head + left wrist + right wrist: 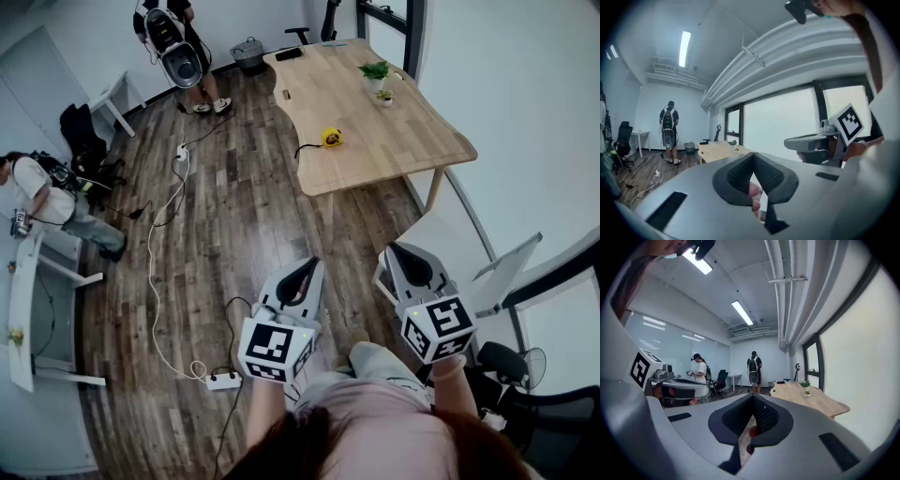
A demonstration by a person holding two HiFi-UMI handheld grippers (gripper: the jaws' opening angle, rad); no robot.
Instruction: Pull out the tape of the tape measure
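Observation:
A yellow tape measure [331,138] lies on the near end of the wooden table [375,131], with a black cord trailing from it to the left. Both grippers are held well short of the table, over the floor in front of the person. My left gripper [310,264] is shut with nothing between its tips. My right gripper [391,249] is shut and empty too. In the left gripper view the jaws [753,155] meet at a point, with the table [717,150] far off. The right gripper view shows its closed jaws [753,397] and the table [811,399] at right.
Two small potted plants [377,75] and a dark object [289,54] sit on the far part of the table. A white power strip [223,381] and cables lie on the wooden floor. One person [178,47] stands at the far end, another [47,202] at left beside white desks. A bin [248,54] stands by the wall.

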